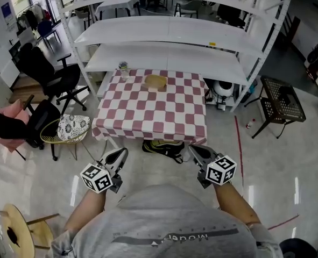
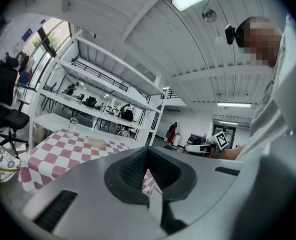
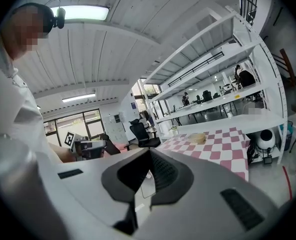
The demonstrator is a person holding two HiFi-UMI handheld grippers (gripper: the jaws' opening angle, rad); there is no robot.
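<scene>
Checked table [image 1: 153, 112], small jar [image 1: 124, 69], tan block [image 1: 156, 81] at far edge

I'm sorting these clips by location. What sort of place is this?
Probably an open-plan lab or office workroom: tall white metal shelving, black office chairs on a polished floor, and a table with a red-and-white checked cloth set out before the shelves.

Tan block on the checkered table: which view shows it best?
Head view. The tan block is seen from above, whole and unobstructed, near the far edge of the checkered table, right of a small jar. Both gripper views show it only small, distant and side-on.
</scene>
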